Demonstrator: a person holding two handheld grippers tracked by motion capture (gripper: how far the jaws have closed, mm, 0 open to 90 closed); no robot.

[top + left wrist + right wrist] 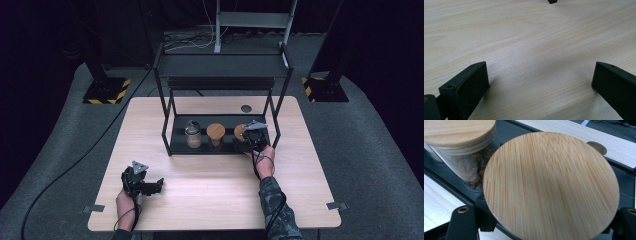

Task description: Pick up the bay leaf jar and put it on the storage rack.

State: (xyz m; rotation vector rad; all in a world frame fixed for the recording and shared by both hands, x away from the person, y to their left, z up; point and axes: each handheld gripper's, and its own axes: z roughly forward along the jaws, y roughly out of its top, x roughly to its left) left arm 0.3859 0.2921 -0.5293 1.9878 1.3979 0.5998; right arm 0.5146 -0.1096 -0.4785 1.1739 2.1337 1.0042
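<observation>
Three jars stand in a row on the bottom tray (pixel 178 141) of a black rack. The right jar (pixel 239 131) has a round bamboo lid (pixel 551 185). My right gripper (pixel 248 140) reaches in from the front, and its jaws press on either side of this jar below the lid, with the gripper's midpoint (pixel 544 225) under the lid's near edge. The middle jar (pixel 216 132), also with a bamboo lid, holds brown bits (pixel 471 175). My left gripper (pixel 159 184) rests low over the table's front left, open, with bare wood between its jaws (pixel 540 80).
The left jar (pixel 193 134) has a dull grey top. The rack's upper shelf (pixel 220 65) overhangs the jars, and its posts (pixel 167 120) frame the opening. A round cable hole (pixel 246 108) lies behind the rack. Bare wooden table (pixel 210 185) spreads in front.
</observation>
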